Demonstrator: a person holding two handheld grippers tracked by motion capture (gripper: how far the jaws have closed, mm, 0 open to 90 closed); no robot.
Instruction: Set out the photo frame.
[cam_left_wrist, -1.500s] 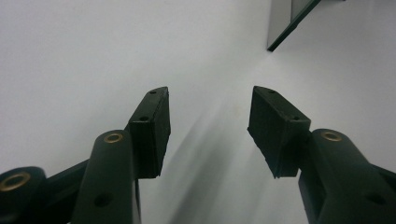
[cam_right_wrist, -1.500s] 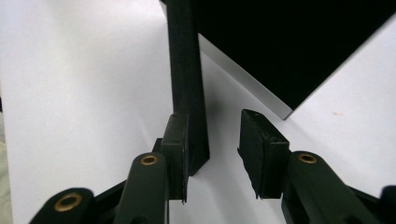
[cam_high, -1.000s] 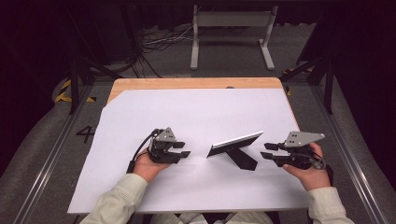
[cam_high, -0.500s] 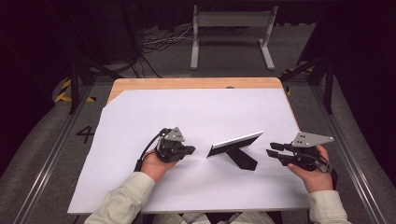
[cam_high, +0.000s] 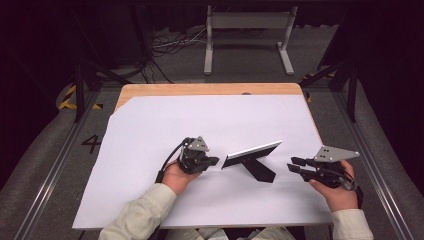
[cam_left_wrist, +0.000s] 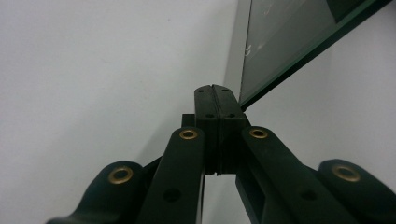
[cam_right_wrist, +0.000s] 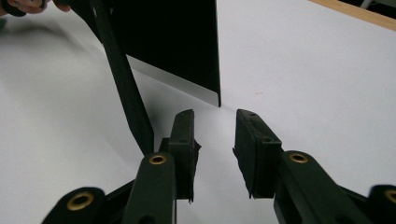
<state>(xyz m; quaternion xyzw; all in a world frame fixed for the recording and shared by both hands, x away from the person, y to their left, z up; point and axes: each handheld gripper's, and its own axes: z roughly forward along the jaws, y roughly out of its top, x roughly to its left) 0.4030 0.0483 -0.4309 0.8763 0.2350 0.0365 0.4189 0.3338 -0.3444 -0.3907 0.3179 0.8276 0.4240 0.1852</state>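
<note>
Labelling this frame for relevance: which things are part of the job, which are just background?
In the job:
- picture frame, propped on its black stand
- left tongs, shut, tips at the frame's left end
- right tongs, open, nothing between the jaws, short of the frame's right end

Background:
- white sheet on the table
- metal stand on the floor behind

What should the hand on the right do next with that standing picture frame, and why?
Probably ease the right gripper forward to the picture frame's near edge. Its jaws have just been closing, with nothing between them, and they are apart from the frame. The left gripper is shut, empty, beside the frame's other end.
</note>
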